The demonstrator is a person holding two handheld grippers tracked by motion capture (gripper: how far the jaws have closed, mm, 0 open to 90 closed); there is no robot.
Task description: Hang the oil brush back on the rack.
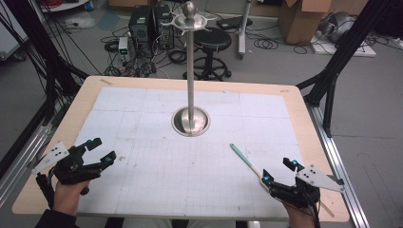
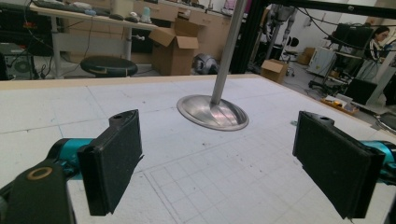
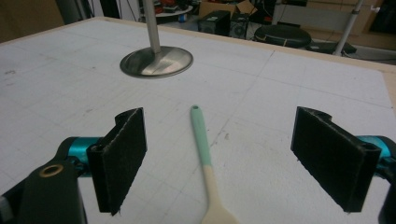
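Wooden spoon with a mint-green handle [image 3: 205, 154] lies flat on the white gridded mat [image 1: 190, 161], near right, untouched.

Right gripper [image 1: 279, 172] straddles its bowl end, jaws wide and empty; left gripper [image 1: 100, 151] idles open, near left. Next likely: close on the spoon, lift toward the tall steel hook stand [image 1: 191, 71].

A wooden table [image 1: 85, 102] carried a white gridded sheet [image 1: 142, 180]. At the sheet's upper centre stood a metal stand [image 1: 190, 121]; at lower right lay a green-handled spoon [image 1: 244, 159].
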